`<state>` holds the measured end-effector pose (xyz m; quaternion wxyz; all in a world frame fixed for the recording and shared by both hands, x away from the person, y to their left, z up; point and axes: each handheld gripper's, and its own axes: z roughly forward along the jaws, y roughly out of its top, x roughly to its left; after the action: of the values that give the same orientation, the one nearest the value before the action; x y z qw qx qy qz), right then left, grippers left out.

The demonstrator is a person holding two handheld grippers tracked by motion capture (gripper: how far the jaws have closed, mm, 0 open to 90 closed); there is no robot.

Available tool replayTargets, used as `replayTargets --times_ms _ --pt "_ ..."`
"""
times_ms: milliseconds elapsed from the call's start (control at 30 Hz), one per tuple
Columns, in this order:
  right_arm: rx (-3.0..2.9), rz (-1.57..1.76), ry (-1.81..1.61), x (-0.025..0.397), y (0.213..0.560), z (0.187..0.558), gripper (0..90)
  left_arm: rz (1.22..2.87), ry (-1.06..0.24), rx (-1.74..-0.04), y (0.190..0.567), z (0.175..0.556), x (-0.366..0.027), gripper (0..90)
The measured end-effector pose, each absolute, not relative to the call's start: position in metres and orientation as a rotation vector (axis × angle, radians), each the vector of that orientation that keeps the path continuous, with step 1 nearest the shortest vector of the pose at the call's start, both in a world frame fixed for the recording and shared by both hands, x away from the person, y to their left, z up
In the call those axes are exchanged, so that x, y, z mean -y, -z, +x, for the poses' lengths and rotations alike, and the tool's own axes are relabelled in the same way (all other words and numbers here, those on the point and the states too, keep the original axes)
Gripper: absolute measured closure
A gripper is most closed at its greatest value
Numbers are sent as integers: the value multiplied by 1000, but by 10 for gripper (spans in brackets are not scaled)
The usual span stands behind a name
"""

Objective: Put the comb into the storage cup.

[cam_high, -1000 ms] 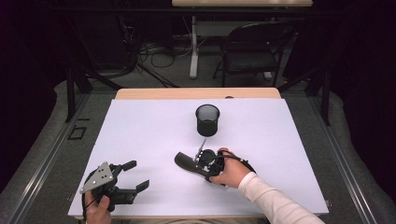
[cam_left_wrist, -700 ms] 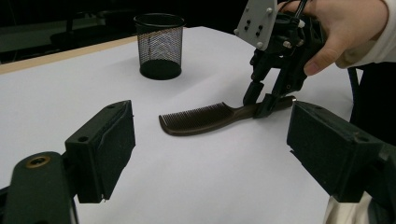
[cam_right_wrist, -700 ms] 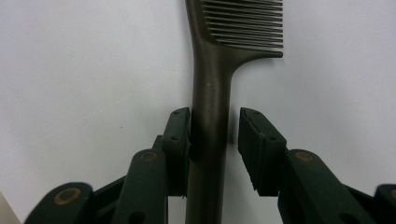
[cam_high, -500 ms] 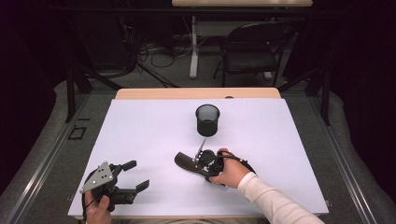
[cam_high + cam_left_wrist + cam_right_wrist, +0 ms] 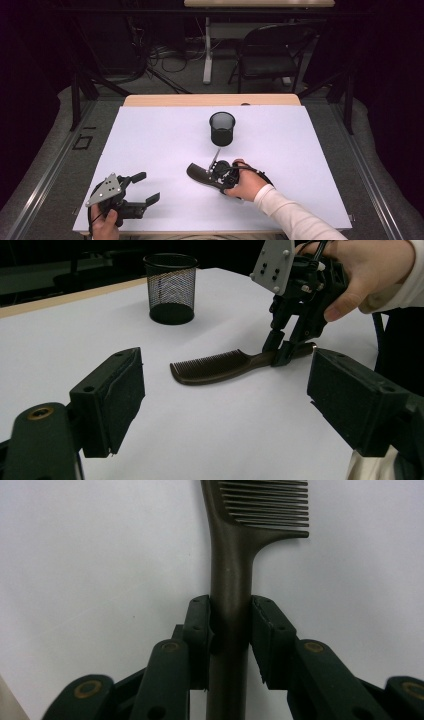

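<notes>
Dark brown plastic comb (image 5: 231, 560) pinched at handle by right gripper (image 5: 230, 630); left gripper (image 5: 225, 405) wide open, empty; lift level toward black mesh cup (image 5: 222, 128).

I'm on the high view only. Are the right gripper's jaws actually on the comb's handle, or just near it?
Observer: On it. The right gripper view shows the right gripper with one jaw pressed to each side of the comb handle.
Operator: Is the comb off the table?
Observer: No, the left gripper view shows it lying flat on the table.
Operator: Which way do its teeth face?
Observer: Toward the mesh cup, in that same view.
</notes>
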<state>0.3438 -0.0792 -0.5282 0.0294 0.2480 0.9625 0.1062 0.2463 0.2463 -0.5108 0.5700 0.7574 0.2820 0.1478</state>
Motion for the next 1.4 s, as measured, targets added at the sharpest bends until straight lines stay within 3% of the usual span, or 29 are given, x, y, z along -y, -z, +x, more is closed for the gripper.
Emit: replayTargets --times_ms 1400 --pt "-2950 825 -373 81 525 343 726 1783 -343 -662 511 247 -246 155"
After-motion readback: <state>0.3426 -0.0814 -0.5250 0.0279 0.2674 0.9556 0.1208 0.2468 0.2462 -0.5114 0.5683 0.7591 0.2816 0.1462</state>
